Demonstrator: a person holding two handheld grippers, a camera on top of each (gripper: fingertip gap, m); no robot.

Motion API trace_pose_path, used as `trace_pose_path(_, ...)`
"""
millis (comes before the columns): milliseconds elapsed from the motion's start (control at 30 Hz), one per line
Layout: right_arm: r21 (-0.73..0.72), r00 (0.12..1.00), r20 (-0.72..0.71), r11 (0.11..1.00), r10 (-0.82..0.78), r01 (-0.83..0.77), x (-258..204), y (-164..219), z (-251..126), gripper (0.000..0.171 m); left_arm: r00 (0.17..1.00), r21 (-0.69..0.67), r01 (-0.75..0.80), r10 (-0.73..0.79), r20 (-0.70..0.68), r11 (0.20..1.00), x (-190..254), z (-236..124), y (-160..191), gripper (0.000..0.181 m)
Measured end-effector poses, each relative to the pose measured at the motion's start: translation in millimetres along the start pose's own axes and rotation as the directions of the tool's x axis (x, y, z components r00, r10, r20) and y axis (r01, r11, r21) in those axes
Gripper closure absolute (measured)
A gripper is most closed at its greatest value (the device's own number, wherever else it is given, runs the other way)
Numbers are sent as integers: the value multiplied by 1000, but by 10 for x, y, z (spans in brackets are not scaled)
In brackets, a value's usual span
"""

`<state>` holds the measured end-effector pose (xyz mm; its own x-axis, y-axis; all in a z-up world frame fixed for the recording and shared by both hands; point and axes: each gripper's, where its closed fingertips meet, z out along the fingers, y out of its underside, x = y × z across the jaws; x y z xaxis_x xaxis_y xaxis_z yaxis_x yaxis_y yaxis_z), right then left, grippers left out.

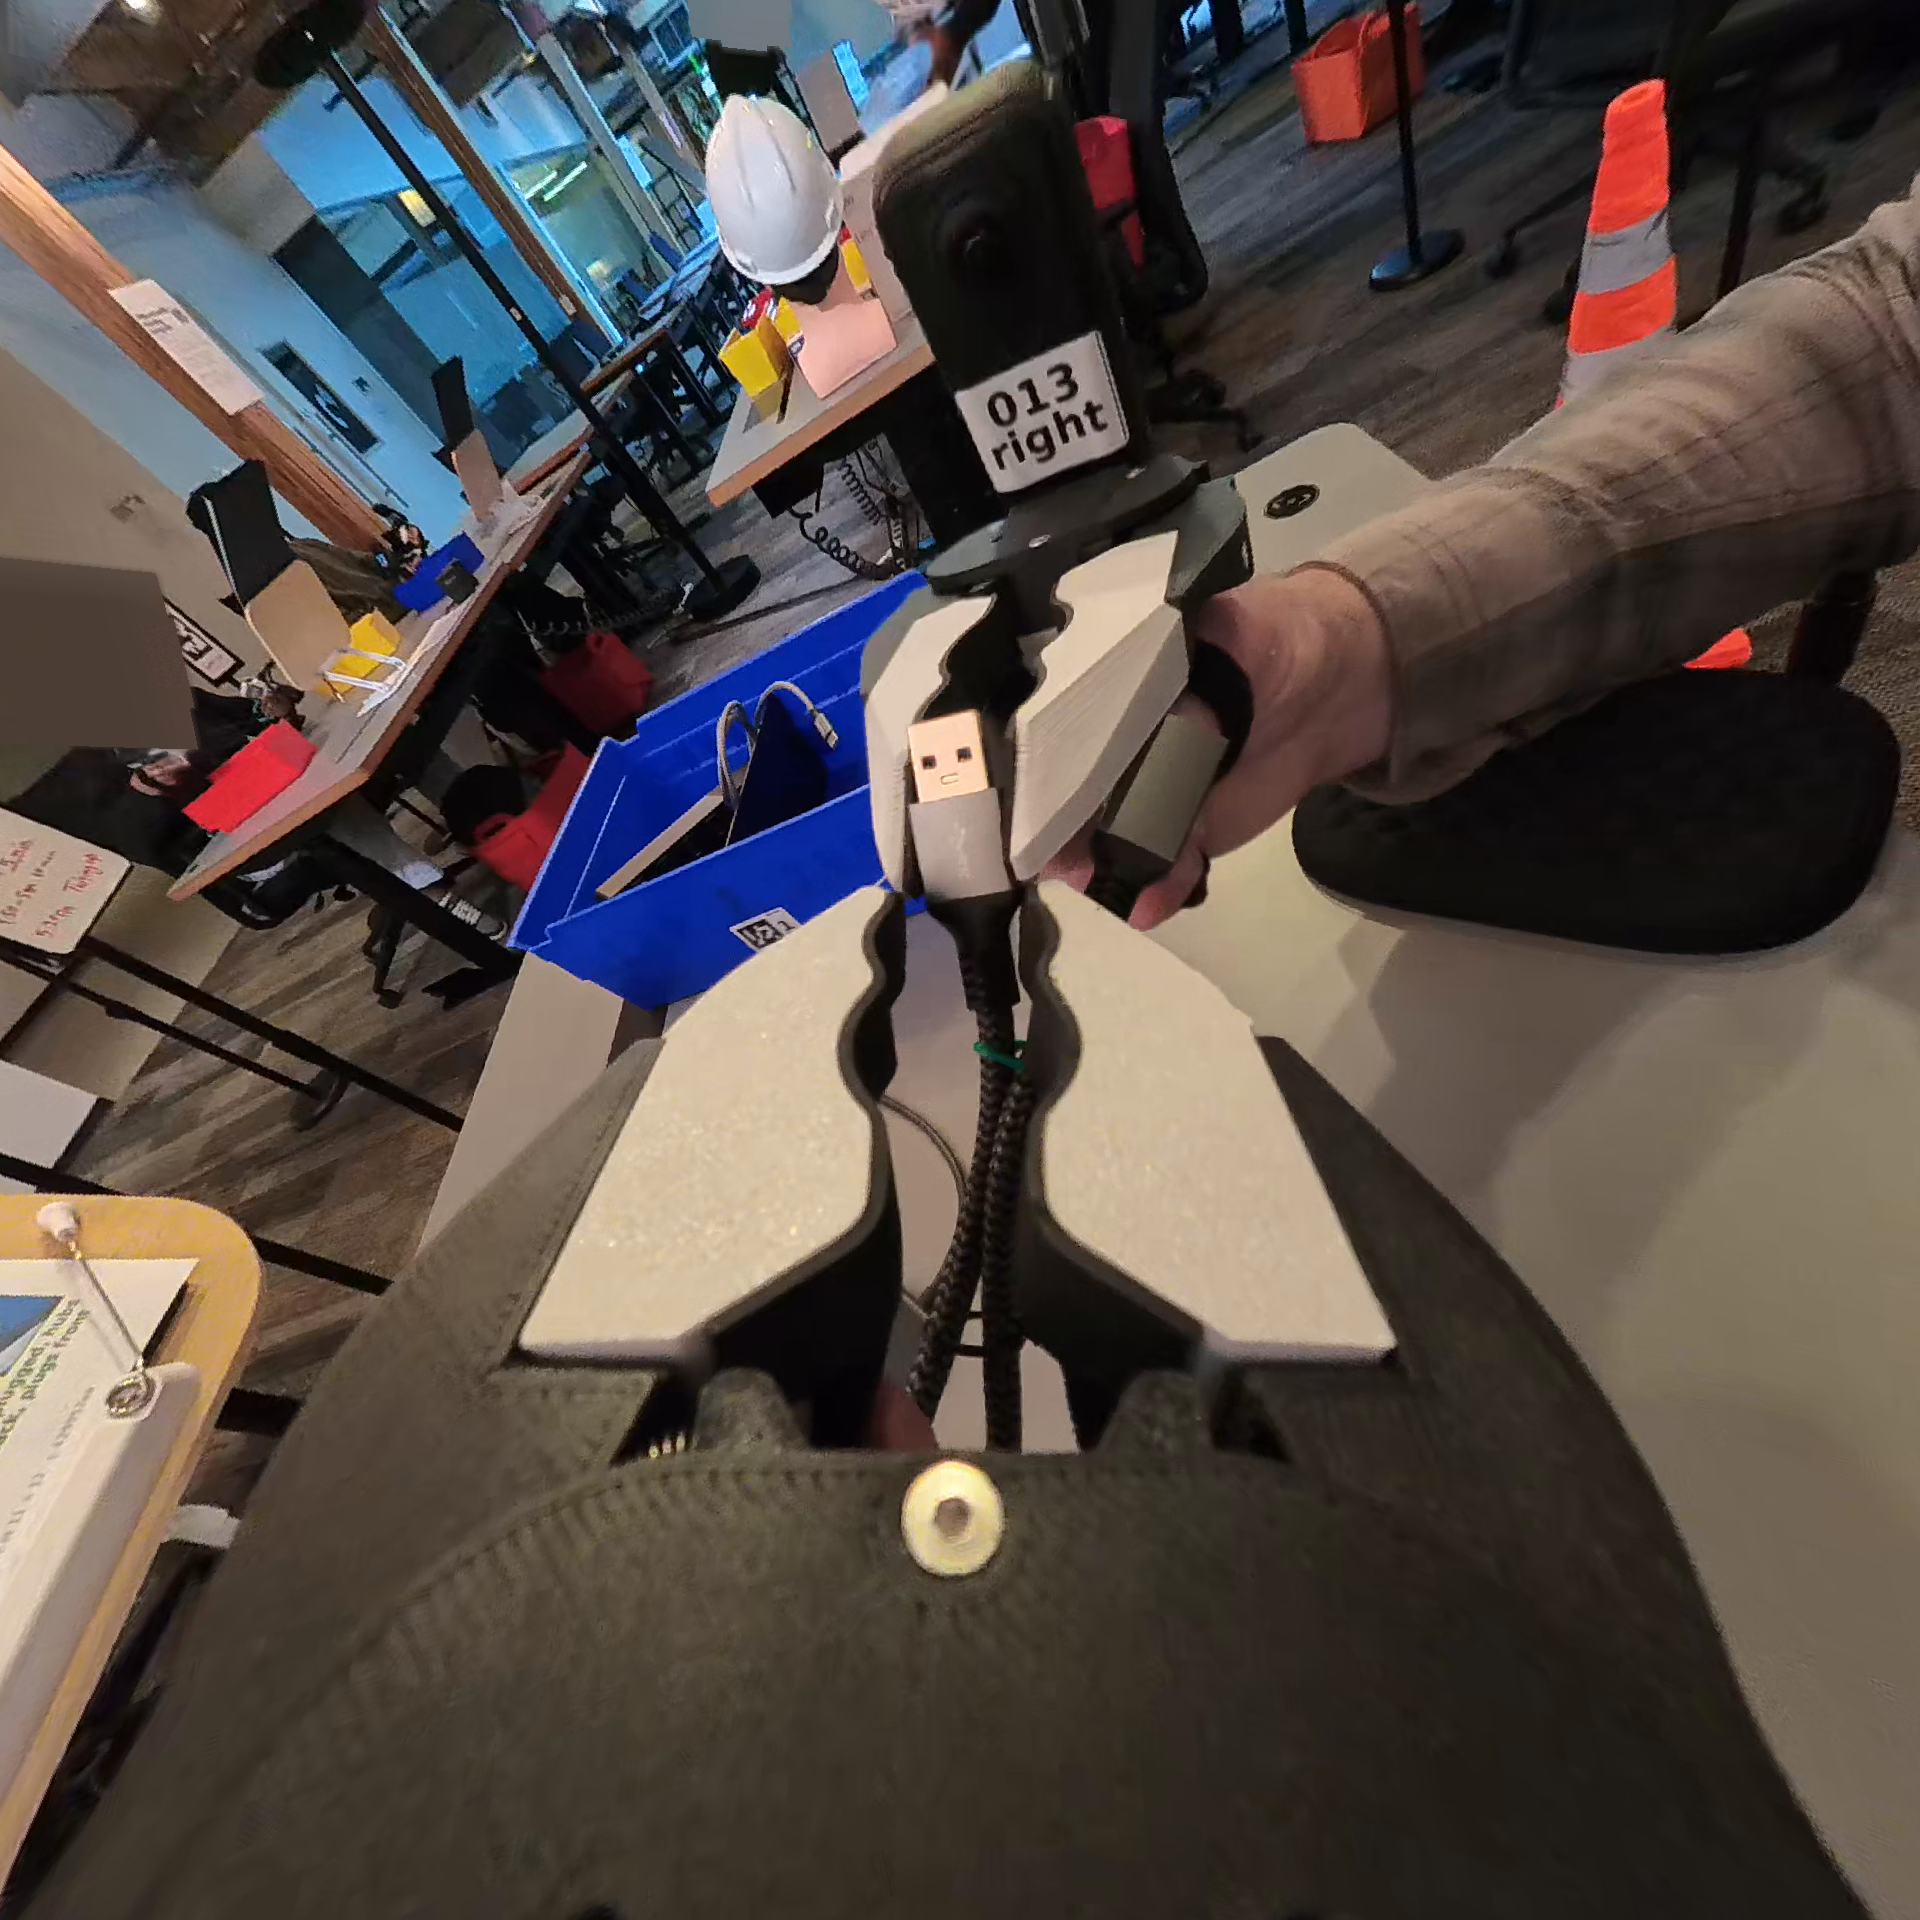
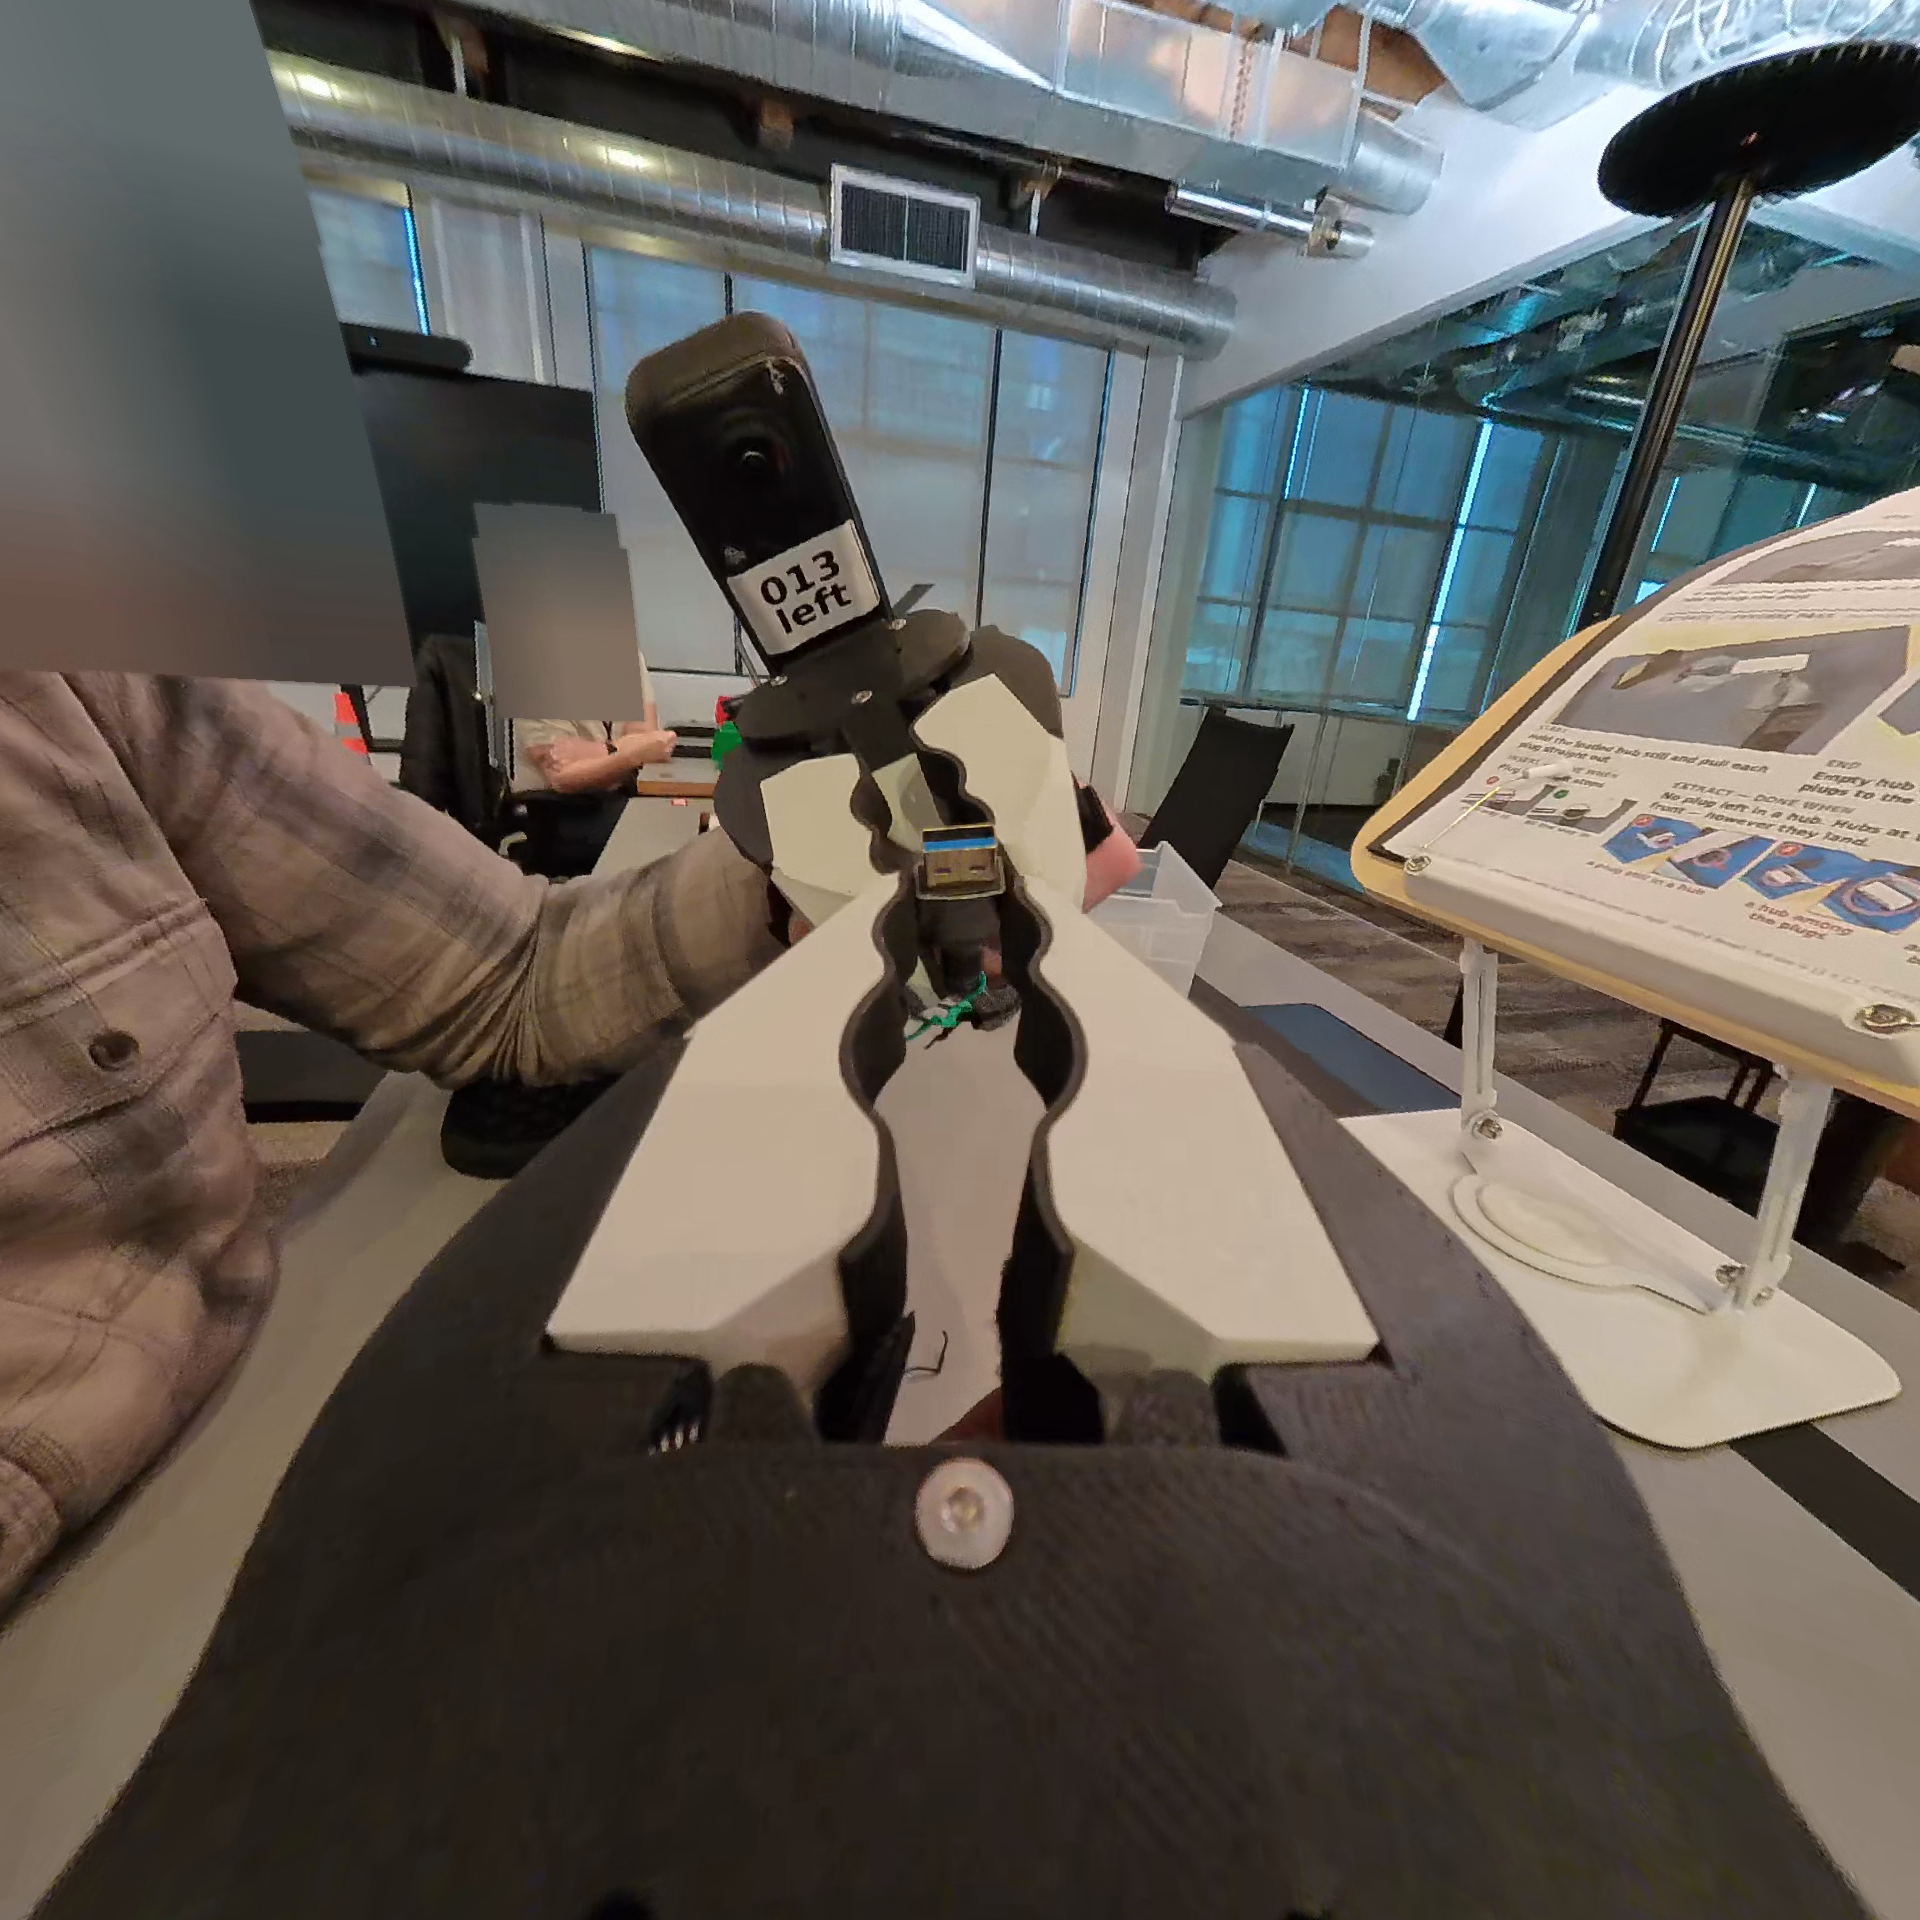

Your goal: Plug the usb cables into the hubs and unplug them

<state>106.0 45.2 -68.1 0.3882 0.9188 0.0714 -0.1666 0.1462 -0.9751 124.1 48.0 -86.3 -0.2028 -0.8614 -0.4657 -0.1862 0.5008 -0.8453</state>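
Both claws meet above the tabletop [image 1: 1558,1091]. The left claw [image 1: 961,914] and right claw [image 2: 961,894] each pinch the USB plug [image 1: 951,790].

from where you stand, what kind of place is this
Probably an open-plan office or lab used as a workshop: rows of long desks, exposed silver ceiling ducts, glass partition walls, and an orange traffic cone.

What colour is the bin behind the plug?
Blue bin, clearest in the left wrist view.
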Motion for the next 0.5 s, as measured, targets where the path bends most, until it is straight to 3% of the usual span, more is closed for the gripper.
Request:
trace_pose_path(133, -15, 1000, -22, 1000, -14, 13, 23, 56, -45, 159, 1000, -40, -2, 1, -10, 999, 24, 41, 67, 166)
trace_pose_path(367, -211, 983, -83, 967, -164, 143, 128, 181, -126, 156, 998, -170, -48, 55, 40, 984, -22, 101, 238, 167)
trace_pose_path(433, -240, 965, -127, 951, -229, 194, 184, 101, -194, 152, 991, -253, -103, 122, 60, 962, -60, 92, 355, 167)
trace_pose_path(500, -369, 913, -135, 875, -385, 314, 201, 97, -256, 150, 984, -311, -126, 158, 80, 942, -87, 86, 415, 167)
